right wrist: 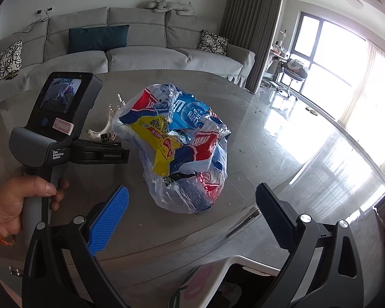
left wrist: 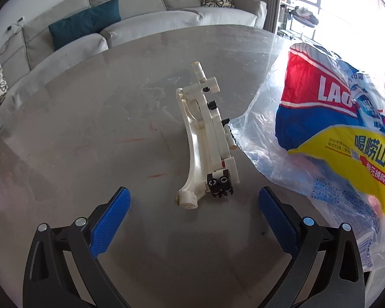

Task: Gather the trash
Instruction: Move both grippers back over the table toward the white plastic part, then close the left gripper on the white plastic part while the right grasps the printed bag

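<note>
On the grey tabletop (left wrist: 89, 133) a crumpled plastic bag (right wrist: 182, 148) with red, blue and yellow print is lying near the middle, and nothing is gripping it. Just beside it, on its left, a white toy made of building bricks (left wrist: 208, 141) is lying flat; the nearest edge of the bag is touching or almost touching the toy's right side, I cannot tell which.

The left tool (left wrist: 193, 220) is hovering over the tabletop with its blue pads (left wrist: 110, 220) spread wide, and the toy's near end is lying just in front of the gap between them. It is pinching nothing. In the right wrist view, the person's left hand (right wrist: 20, 200) is holding the handle of this tool, at the left of the bag.

The right tool (right wrist: 192, 218) is also standing wide apart and is holding nothing; the bag is sitting just beyond its fingertips, centred between them.

Far behind the tabletop a grey sofa (right wrist: 141, 51) with a teal cushion (right wrist: 97, 38) is standing against the wall.
</note>
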`<state>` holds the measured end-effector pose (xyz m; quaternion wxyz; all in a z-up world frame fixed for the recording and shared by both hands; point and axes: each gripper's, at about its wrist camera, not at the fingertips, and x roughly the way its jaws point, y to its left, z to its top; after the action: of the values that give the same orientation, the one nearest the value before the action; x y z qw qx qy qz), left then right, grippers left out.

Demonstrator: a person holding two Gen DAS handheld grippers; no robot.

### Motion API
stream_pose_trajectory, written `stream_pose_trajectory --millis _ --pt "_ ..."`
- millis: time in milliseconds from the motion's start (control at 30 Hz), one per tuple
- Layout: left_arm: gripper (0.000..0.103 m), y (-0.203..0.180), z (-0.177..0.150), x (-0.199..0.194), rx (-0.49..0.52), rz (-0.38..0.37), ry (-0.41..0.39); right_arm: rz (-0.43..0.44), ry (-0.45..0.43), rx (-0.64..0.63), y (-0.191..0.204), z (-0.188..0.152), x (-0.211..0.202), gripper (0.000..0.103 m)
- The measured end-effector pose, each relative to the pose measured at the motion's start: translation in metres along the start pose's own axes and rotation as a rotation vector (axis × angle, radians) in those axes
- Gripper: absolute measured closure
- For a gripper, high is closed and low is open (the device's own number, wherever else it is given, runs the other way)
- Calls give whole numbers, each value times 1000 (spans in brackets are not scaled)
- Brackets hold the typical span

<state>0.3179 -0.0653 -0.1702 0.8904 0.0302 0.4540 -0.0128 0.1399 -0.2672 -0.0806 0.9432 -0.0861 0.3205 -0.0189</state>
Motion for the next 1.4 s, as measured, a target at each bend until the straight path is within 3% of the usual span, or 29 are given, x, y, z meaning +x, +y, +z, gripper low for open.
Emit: stream_pose_trajectory --millis 367,500,567,600,633,1033,1400 --pt "6 -5 12 4 12 24 -10 4 4 5 2 -1 4 5" --pt "29 -11 12 -4 35 29 -36 8 6 7 2 -2 4 5" --pt "42 -17 11 -7 46 24 -39 11 5 9 2 -1 4 5" --pt "55 -20 10 -9 53 27 -42 10 3 9 2 -1 3 5" --pt "59 -22 10 -11 59 36 -43 12 0 12 1 0 2 5" --pt "63 -15 -5 -47 84 36 -91 41 -21 25 -4 6 -6 5" --pt "63 -2 -25 -102 93 33 -154 96 -11 61 -7 16 17 5"
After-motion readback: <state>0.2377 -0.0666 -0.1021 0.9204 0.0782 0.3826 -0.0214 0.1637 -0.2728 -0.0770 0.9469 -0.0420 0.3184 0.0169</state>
